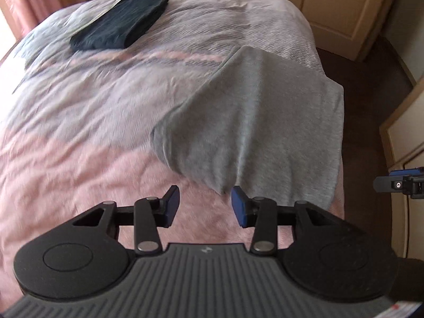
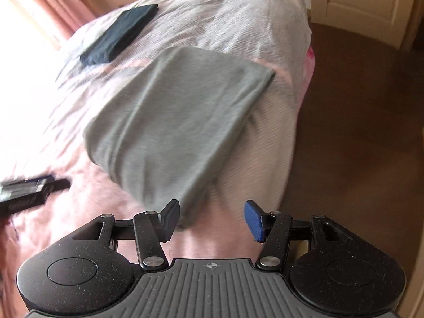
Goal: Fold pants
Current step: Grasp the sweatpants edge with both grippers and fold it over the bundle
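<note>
Over bed (image 1: 79,122), both grippers hover, jaws apart, near grey pants (image 1: 251,122).

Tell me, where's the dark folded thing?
The dark folded garment lies on the bed's far left part in both views, apart from the grey pants.

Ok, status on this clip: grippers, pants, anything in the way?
Left hand-held gripper open, right hand-held gripper open, both empty. Grey pants lying on bed, near edge. Dark folded garment far off, nothing blocking.
</note>
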`<state>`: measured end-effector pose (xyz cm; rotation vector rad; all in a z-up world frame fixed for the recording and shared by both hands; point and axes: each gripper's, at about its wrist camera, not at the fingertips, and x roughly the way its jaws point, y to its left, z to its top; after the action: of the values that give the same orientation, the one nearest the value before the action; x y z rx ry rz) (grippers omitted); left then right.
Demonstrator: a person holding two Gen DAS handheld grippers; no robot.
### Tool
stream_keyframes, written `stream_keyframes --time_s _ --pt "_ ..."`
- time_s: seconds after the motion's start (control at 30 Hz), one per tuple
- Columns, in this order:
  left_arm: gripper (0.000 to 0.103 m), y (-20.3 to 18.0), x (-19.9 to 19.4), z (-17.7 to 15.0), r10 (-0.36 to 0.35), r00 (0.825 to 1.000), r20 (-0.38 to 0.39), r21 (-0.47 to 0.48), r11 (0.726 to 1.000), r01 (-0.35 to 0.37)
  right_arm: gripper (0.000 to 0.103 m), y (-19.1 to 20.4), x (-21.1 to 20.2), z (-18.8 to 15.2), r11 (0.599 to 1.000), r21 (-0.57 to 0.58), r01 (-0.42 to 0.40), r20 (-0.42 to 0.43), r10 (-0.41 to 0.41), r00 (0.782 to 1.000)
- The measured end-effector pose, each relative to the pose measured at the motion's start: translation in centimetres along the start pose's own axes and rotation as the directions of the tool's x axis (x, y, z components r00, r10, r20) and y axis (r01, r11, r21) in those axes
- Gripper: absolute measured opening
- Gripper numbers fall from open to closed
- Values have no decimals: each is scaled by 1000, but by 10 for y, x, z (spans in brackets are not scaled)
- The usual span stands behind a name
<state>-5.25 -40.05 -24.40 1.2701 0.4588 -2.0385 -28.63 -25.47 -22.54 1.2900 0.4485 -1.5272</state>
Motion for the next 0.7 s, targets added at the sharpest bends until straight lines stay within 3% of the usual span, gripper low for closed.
stream_keyframes --time_s 0.1,0.23,0.4,0.5,0.53,0.6,0.63,0.67,0.7 --pt "37 13 23 22 4 1000 6 130 992 -5 52 7 17 -8 999 42 -24 16 23 1000" --pt "37 31 58 38 -22 1000 -10 221 975 24 52 15 40 -21 996 84 -31 45 28 999" --pt "40 52 89 49 -104 994 -46 288 951 113 52 16 53 -30 986 169 -12 61 2 998" --pt "41 61 103 52 -173 981 -90 318 928 193 51 15 61 -29 981 195 -12 71 -2 997" --pt "41 62 108 52 -197 974 -108 323 920 222 47 16 64 -28 980 197 -16 75 1 997" --pt "38 64 116 53 -232 964 -129 339 903 263 23 17 69 -27 981 191 -38 74 24 997" --pt "30 65 119 53 -244 960 -136 350 895 277 11 20 71 -26 985 167 -49 69 38 997" --pt "11 65 118 54 -269 953 -143 360 882 303 7 24 71 -25 991 131 -40 75 30 997" --pt "10 65 117 55 -276 950 -145 371 875 311 7 29 69 -27 996 89 -24 92 16 996"
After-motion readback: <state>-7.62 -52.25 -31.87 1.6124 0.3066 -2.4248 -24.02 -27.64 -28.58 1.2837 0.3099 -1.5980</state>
